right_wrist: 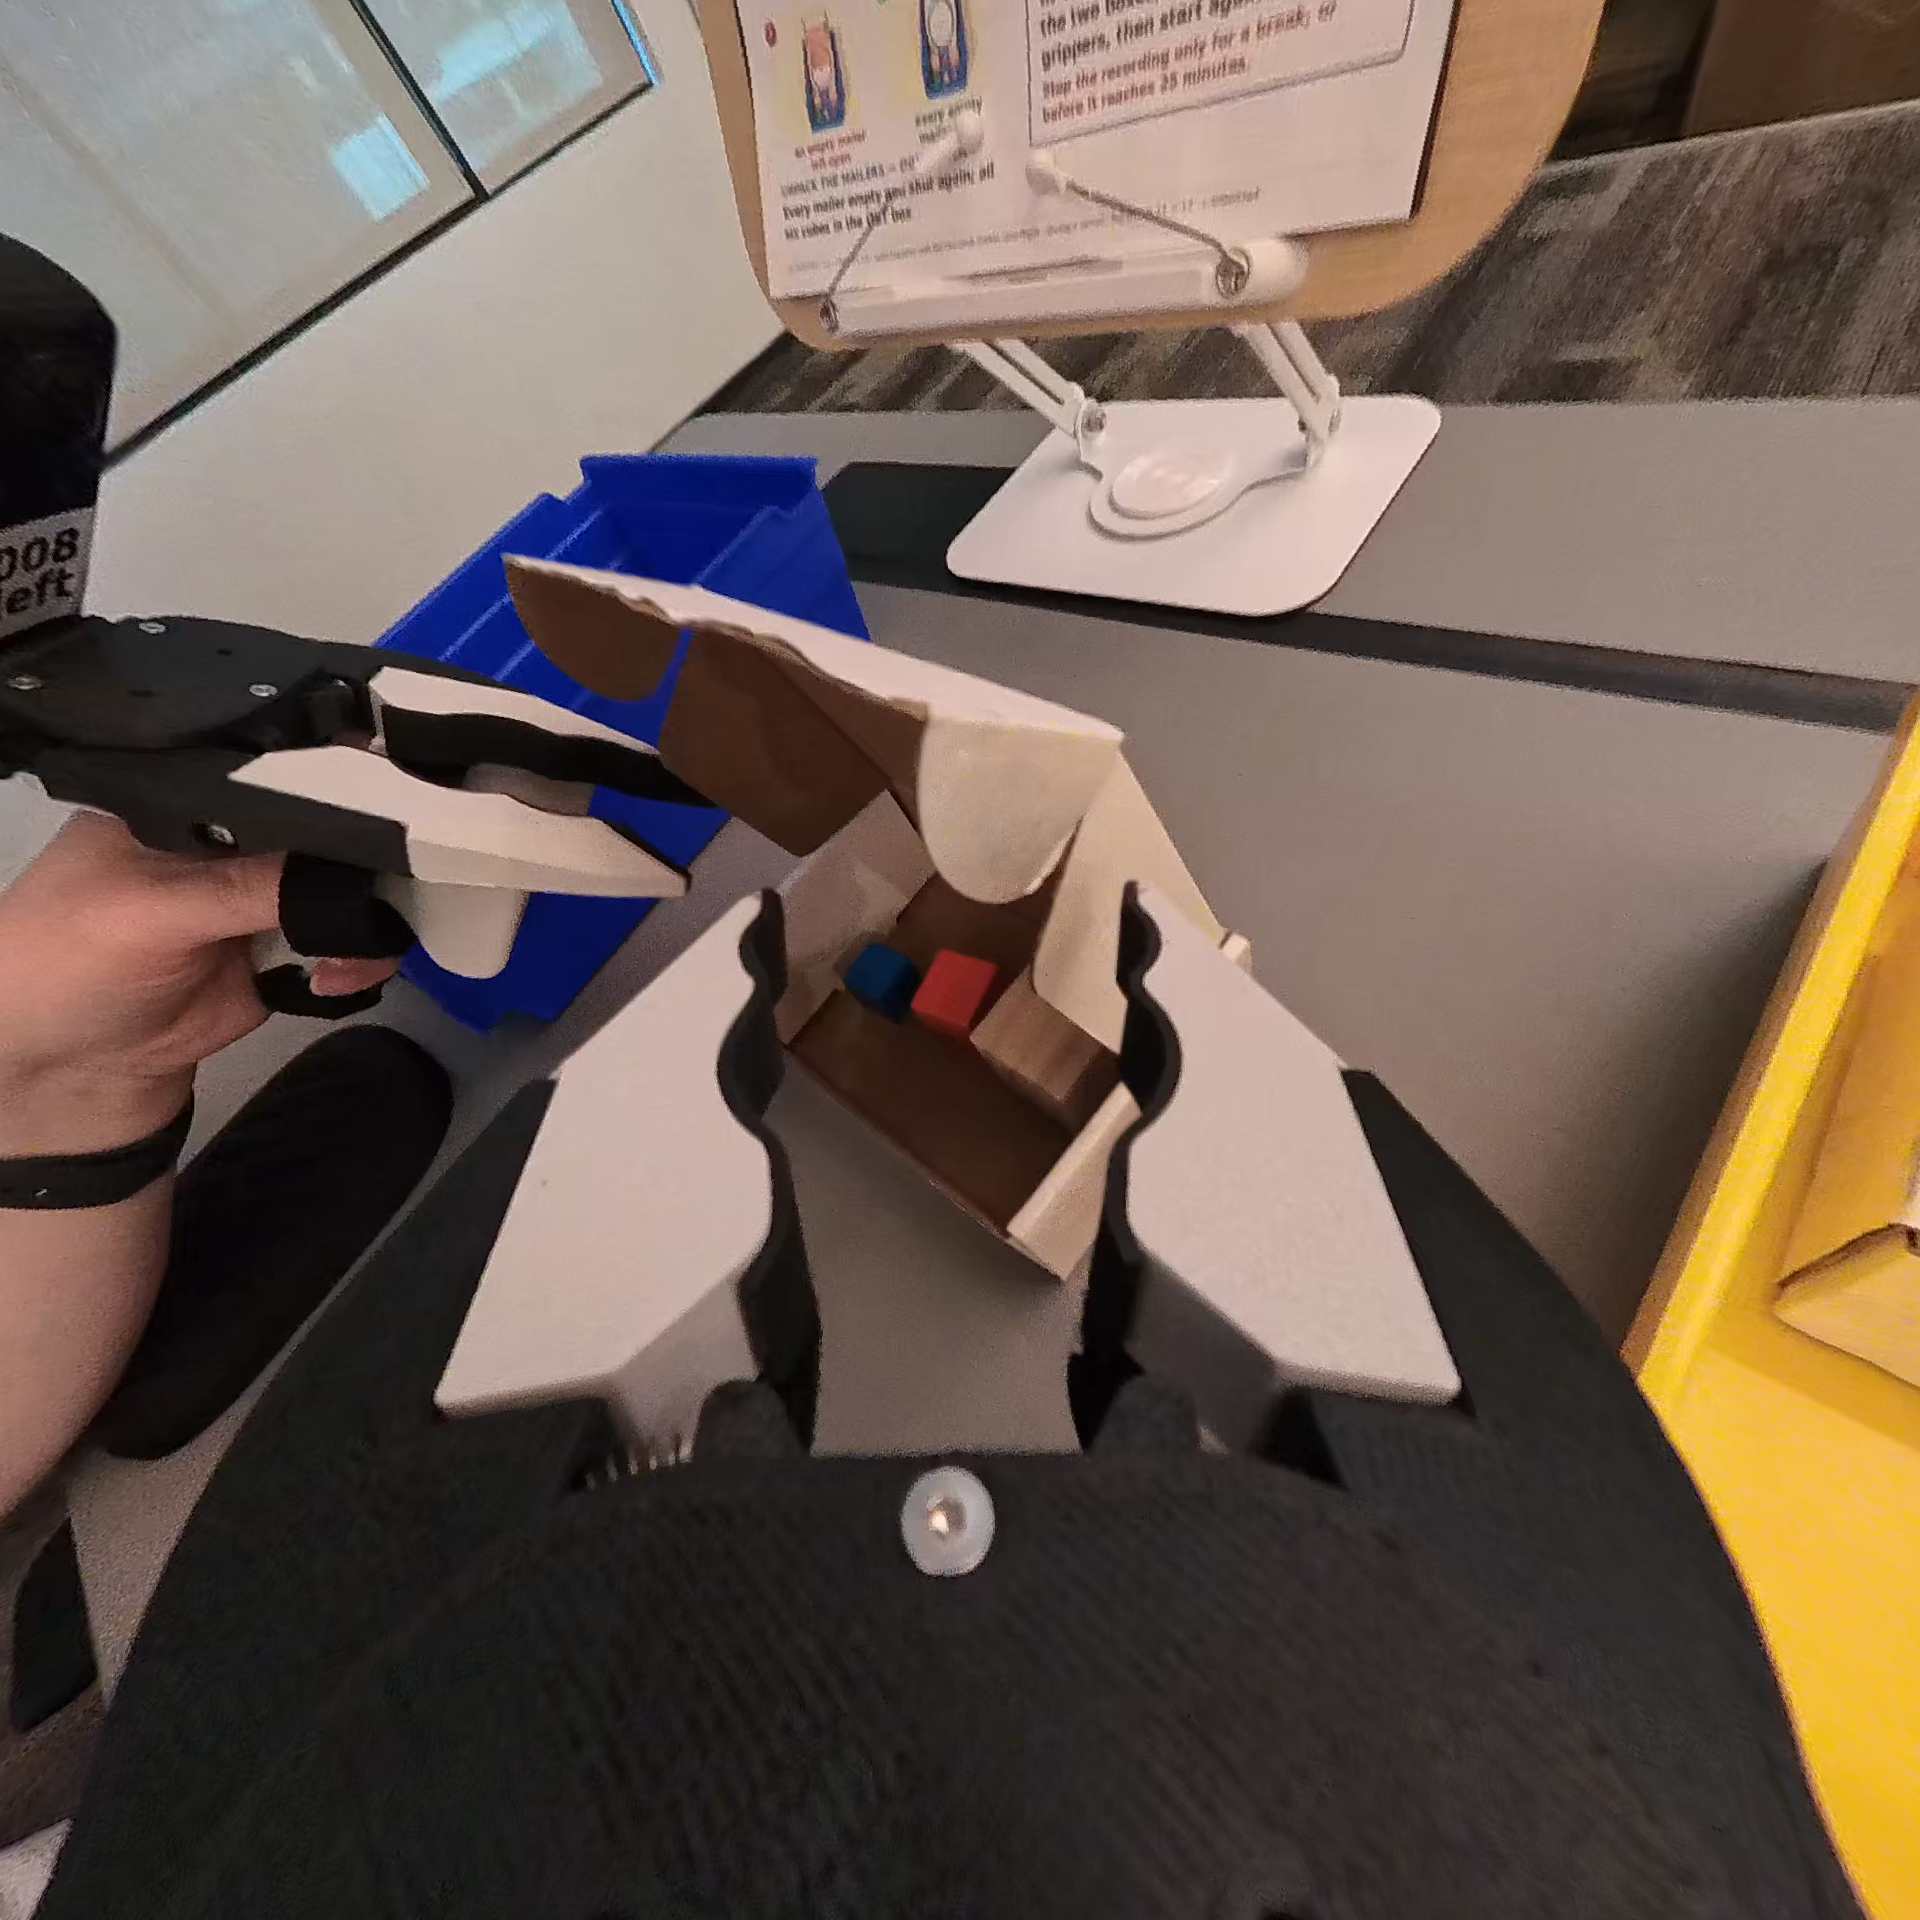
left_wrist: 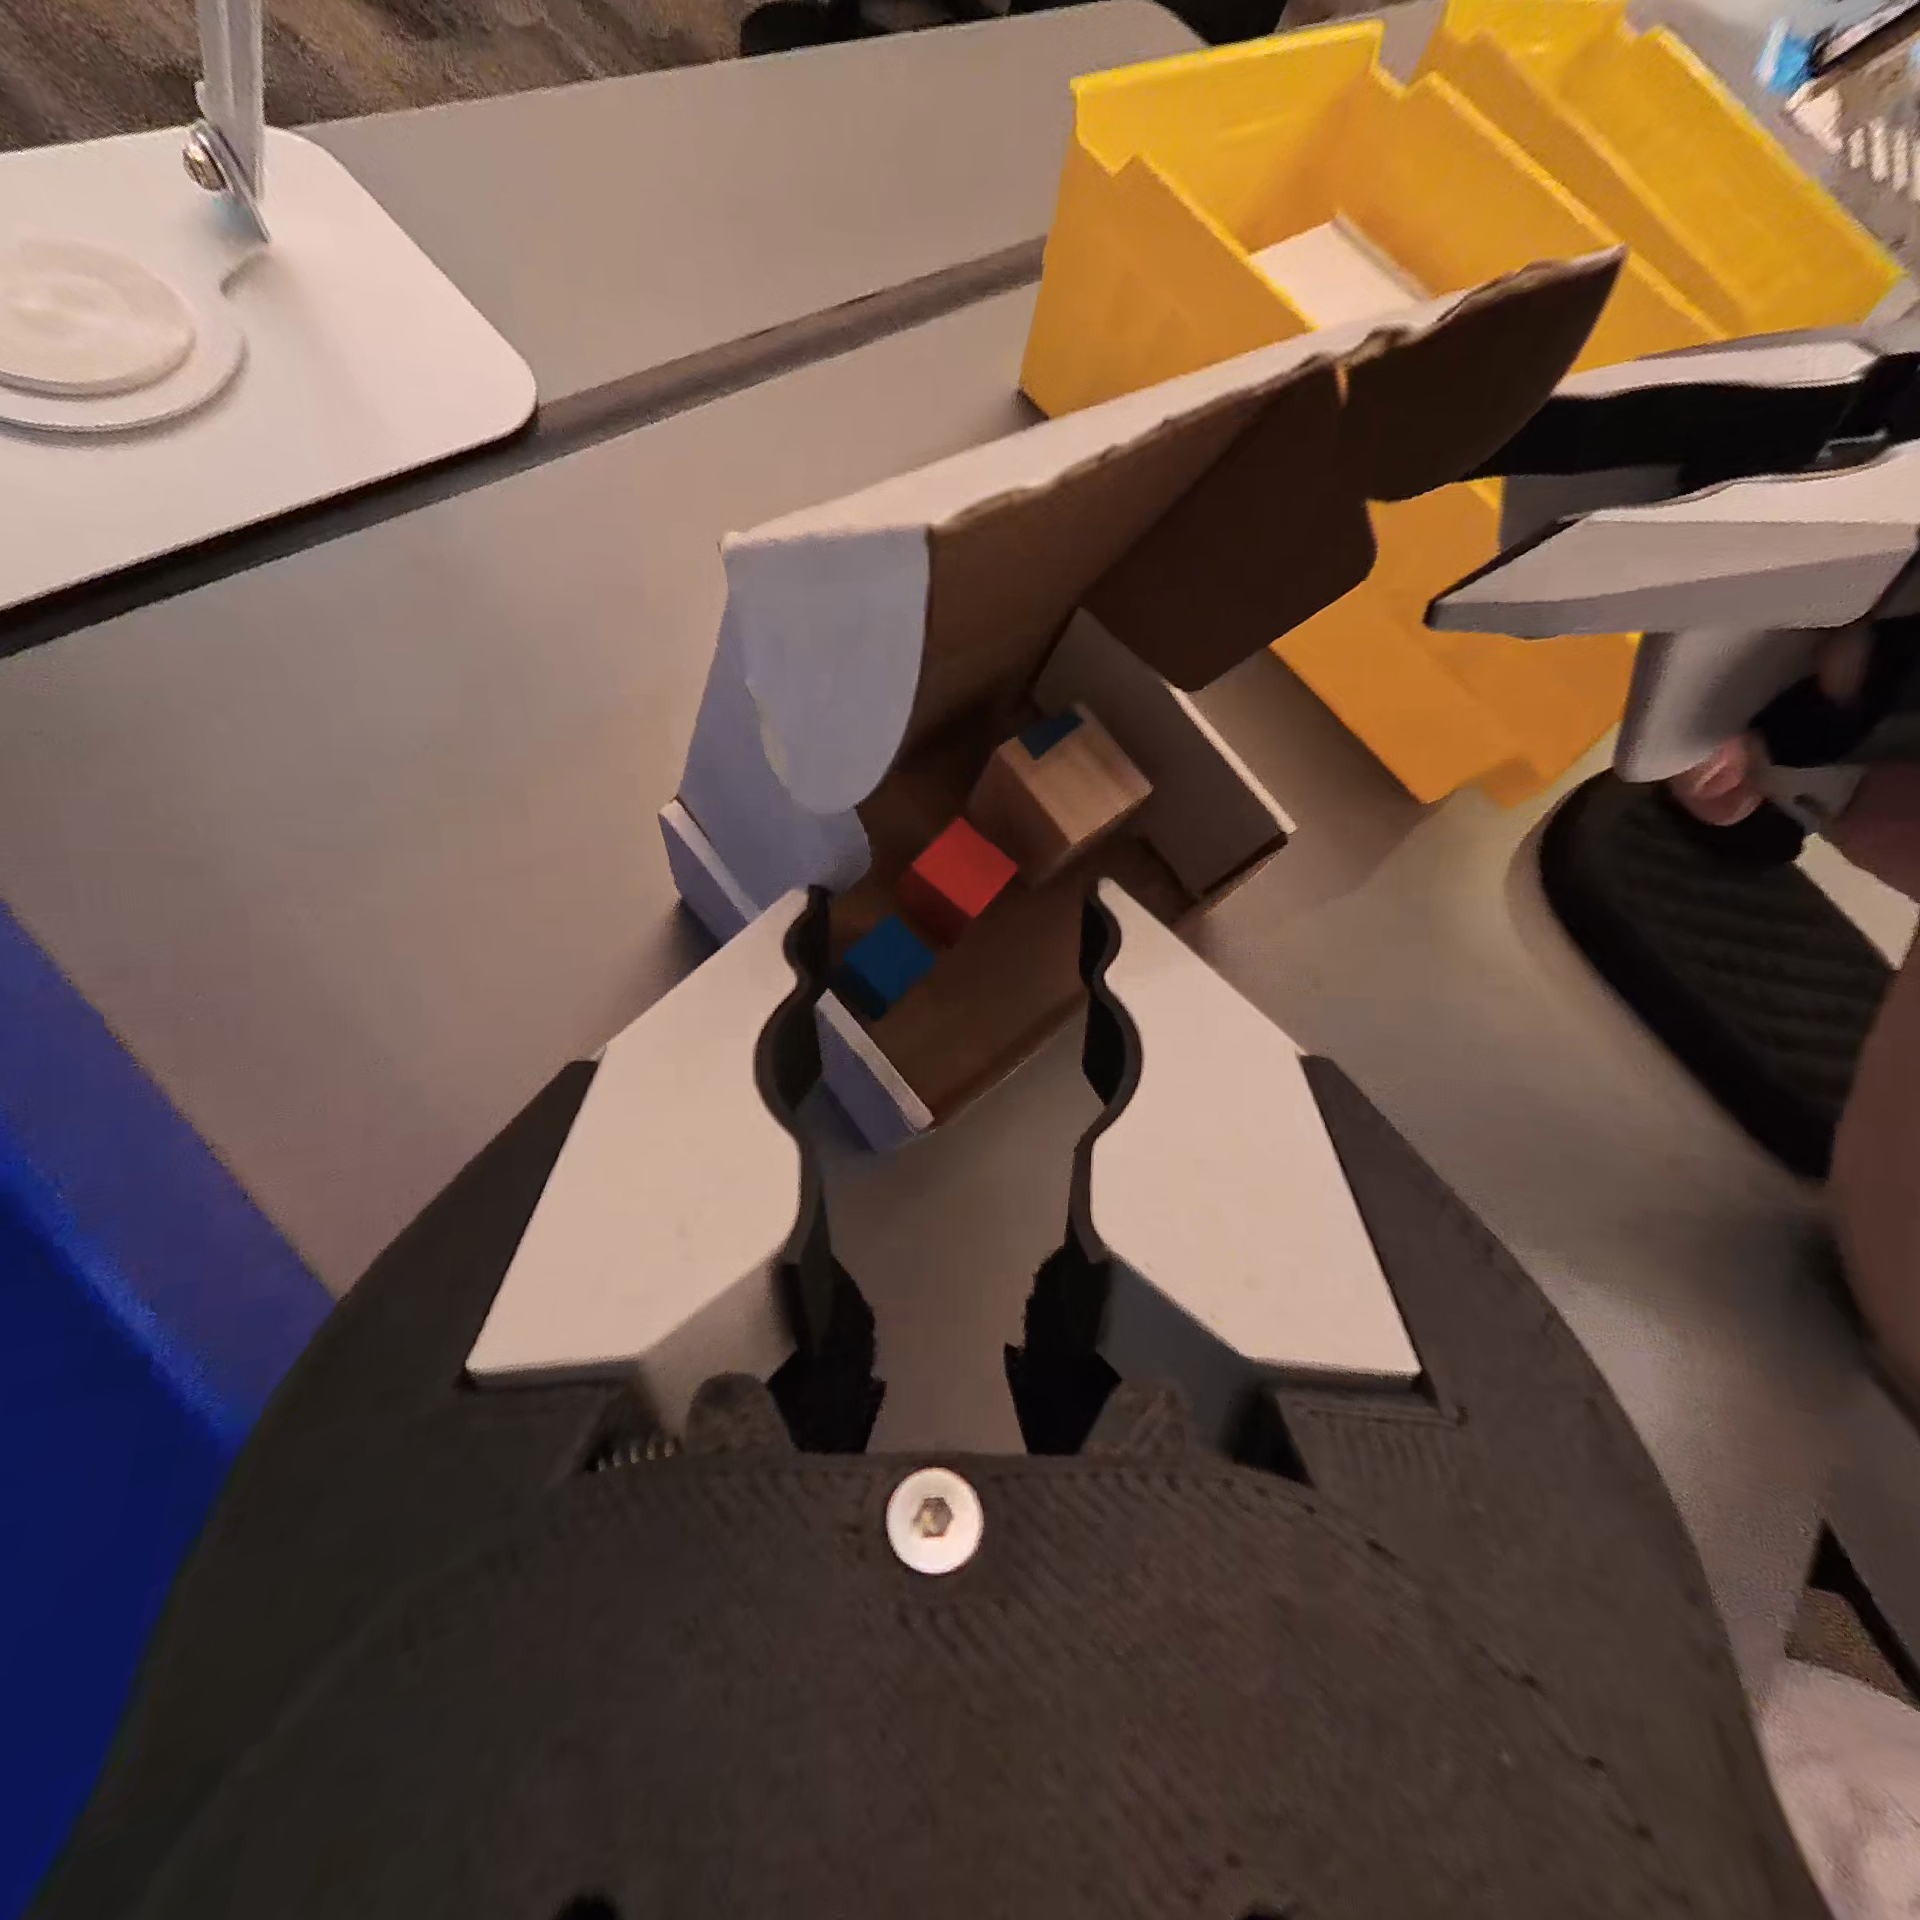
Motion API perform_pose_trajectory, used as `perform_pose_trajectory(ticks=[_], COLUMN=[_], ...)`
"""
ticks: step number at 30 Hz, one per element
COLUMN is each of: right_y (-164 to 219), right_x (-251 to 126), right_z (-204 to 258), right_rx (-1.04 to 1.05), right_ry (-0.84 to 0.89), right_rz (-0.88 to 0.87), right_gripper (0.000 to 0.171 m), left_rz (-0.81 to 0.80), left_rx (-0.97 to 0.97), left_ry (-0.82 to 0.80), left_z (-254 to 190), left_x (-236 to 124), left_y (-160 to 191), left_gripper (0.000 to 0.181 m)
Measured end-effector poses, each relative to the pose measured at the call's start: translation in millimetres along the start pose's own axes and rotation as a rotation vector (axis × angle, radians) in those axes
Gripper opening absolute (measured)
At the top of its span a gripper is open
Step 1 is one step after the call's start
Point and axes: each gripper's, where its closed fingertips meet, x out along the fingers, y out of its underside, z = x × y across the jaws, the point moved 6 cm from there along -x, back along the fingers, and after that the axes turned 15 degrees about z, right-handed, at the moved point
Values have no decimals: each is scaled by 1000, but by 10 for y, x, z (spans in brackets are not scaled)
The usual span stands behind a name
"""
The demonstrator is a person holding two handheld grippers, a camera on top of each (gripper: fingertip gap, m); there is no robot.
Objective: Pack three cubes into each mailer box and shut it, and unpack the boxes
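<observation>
Mailer box (right_wrist: 940, 1122): frame centre, lid half raised, three cubes inside, blue (right_wrist: 880, 977), red (right_wrist: 954, 989), plain wood (right_wrist: 1042, 1049)
Left gripper (left_wrist: 951, 935): fingers apart
Right gripper (right_wrist: 940, 940): fingers apart
Printed sheet (right_wrist: 1101, 114): upper centre, on stand

The raised lid (left_wrist: 1195, 540) hides the back of the mailer box (left_wrist: 935, 1049), the blue bin (left_wrist: 94, 1299) is cut off at the left edge, and the stand's sheet (right_wrist: 1091, 125) is cropped at the top.

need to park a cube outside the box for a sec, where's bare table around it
Bare grey table lies between the mailer box, the white stand base and the yellow bin. It is crowded on the blue bin side, where the left gripper sits by the raised lid.
</observation>
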Motion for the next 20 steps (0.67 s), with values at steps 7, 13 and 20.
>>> perform_pose_trajectory(ticks=[7, 13, 20], right_y=[74, 79, 163], right_x=[113, 137, 203], right_z=[-33, 0, -21], right_rx=[23, 26, 13], right_ry=[-41, -49, -35], right_rz=[52, 63, 136], right_gripper=[60, 60, 61], left_rz=[22, 27, 88], left_rx=[41, 32, 43], left_ry=[-46, -21, -25], left_z=[-1, 12, 11], left_x=[63, 79, 161], left_y=[-8, 3, 88], left_gripper=[42, 40, 39])
